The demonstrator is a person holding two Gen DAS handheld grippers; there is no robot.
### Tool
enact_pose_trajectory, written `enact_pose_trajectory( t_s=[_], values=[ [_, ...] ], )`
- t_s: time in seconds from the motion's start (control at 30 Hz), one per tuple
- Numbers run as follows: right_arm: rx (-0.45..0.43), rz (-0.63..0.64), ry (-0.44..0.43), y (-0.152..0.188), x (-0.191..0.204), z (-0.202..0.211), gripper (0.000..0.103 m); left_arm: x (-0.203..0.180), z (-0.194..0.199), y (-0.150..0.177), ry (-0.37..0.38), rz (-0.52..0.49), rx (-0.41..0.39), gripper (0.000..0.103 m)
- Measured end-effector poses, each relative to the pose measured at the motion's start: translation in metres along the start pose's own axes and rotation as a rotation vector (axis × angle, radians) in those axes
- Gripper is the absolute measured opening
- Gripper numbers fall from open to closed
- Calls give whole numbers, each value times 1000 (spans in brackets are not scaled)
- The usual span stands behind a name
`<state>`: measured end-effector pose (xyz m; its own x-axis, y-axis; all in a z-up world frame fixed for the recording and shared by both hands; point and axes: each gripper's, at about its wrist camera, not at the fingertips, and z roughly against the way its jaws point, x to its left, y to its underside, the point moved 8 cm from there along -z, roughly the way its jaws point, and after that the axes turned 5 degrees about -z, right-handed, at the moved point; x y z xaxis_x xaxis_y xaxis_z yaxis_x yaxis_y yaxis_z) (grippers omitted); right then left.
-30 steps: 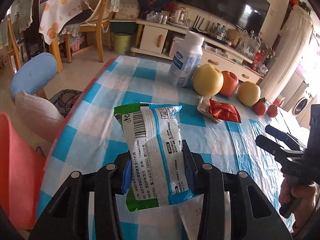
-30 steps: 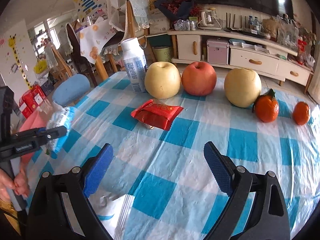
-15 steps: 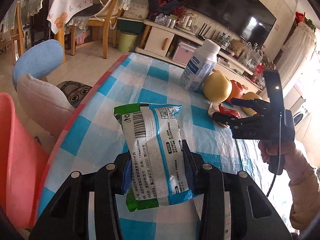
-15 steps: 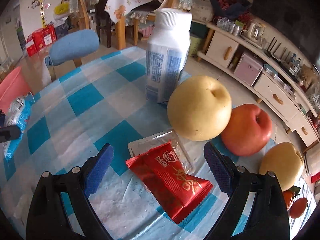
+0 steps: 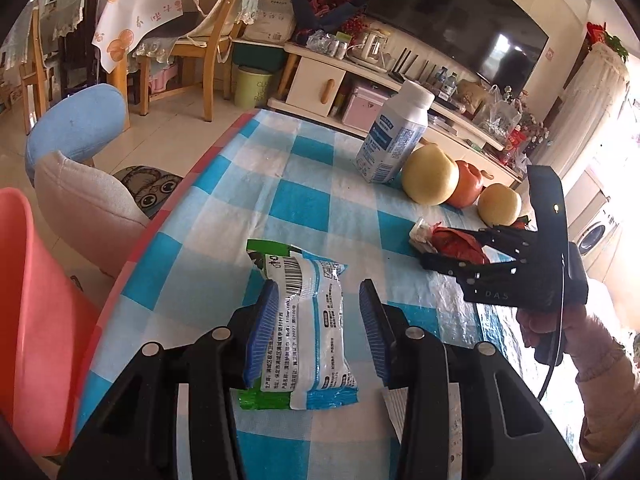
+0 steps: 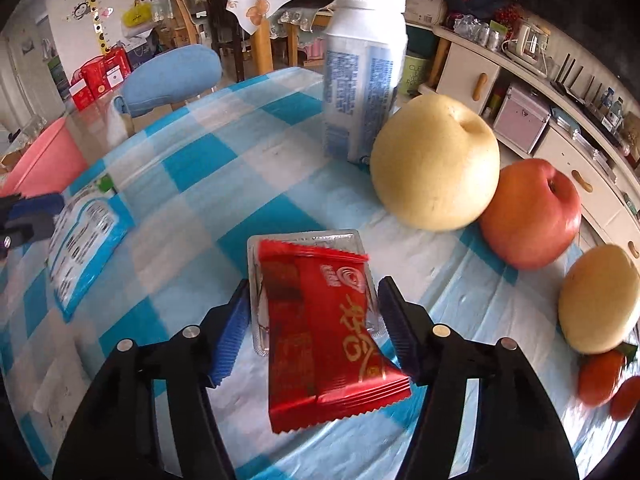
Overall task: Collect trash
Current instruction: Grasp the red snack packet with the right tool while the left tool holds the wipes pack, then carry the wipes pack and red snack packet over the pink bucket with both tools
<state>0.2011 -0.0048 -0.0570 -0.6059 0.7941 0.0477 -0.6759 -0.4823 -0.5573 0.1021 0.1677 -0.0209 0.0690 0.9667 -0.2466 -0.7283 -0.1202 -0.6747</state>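
The right gripper (image 6: 312, 316) has come across the blue-and-white checked table (image 5: 304, 184) to the shiny red snack wrapper (image 6: 328, 320) and now hangs right over it. Its jaws have just been closing, and the wrapper sits between them with its clear plastic tray (image 6: 256, 248). I cannot tell if the pads are squeezing it yet.

The left gripper (image 5: 320, 320) is clamped on the white and blue plastic packet with a green end (image 5: 304, 320), near the table's left edge, by the pink plastic tub (image 5: 36, 308).

So one piece of trash is held and one is almost caught. I think nothing has been dropped in a bin yet.

The red wrapper is flat, crinkly, with gold writing, lying near the far edge beside the yellow pear (image 6: 436, 168).
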Motion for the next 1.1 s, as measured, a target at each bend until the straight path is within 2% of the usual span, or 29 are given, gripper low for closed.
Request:
enact_pose_trajectory(
  t_s=[0.23, 0.4, 0.47, 0.57, 0.63, 0.7, 0.83, 1.03, 1.1],
  values=[
    [-15, -30, -17, 39, 33, 28, 63, -10, 0, 6, 6, -43, 24, 44],
    [-12, -88, 7, 71, 45, 51, 63, -13, -6, 13, -59, -103, 57, 45],
    [-5, -136, 10, 83, 46, 60, 64, -15, -10, 15, -85, -129, 67, 55],
    [0, -189, 23, 98, 47, 71, 64, -18, -17, 18, -158, -200, 83, 64],
    [-8, -215, 29, 107, 47, 77, 66, -17, -22, 20, -200, -225, 101, 66],
    [-24, -257, 26, 116, 45, 83, 67, -13, -28, 23, -217, -219, 123, 66],
    [-55, -316, 38, 125, 39, 95, 76, -3, -35, 22, -236, -193, 144, 66],
    [-92, -381, 38, 138, 34, 113, 76, -1, -38, 23, -228, -178, 143, 66],
    [-111, -401, 40, 139, 31, 116, 76, 0, -37, 23, -230, -171, 136, 60]
  ],
)
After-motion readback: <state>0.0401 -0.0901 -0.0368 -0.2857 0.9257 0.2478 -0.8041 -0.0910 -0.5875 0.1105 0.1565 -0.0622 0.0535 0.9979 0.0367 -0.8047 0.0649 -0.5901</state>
